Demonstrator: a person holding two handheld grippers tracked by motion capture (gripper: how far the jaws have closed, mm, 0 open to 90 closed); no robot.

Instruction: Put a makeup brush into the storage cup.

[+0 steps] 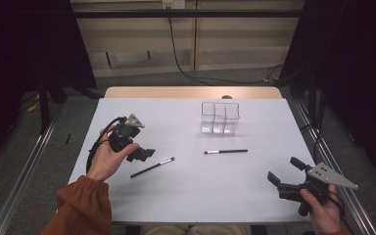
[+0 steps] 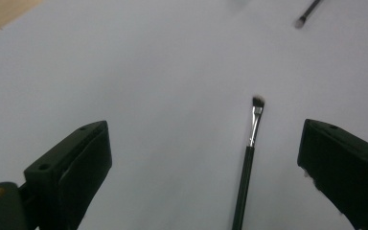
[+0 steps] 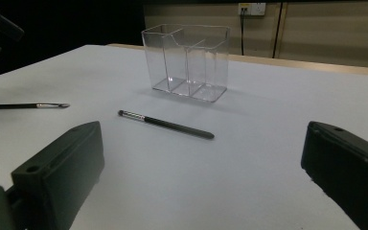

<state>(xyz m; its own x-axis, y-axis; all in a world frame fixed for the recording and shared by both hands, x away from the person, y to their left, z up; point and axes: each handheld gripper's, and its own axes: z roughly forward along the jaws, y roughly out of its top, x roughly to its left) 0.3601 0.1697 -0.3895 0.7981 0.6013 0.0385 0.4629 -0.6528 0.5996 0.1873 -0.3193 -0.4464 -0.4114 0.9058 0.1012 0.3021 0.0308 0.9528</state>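
left gripper (image 1: 144, 153) jaws spread over near brush (image 1: 152, 168); right gripper (image 1: 284, 174) jaws spread, table's (image 1: 186, 196) right front corner; far brush (image 1: 226, 152) before organizer (image 1: 219, 117)

Two makeup brushes lie on the table: one brush (image 1: 152, 167) near the left, the other brush (image 1: 226, 152) right of it toward the middle. One clear organizer (image 1: 219, 117) stands farther back, divided into three compartments.

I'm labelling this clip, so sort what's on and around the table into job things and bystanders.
Job things:
near brush, by the open left gripper
far brush
clear organizer
right gripper, open, off to the side

Bystanders:
table
wall socket and its cable
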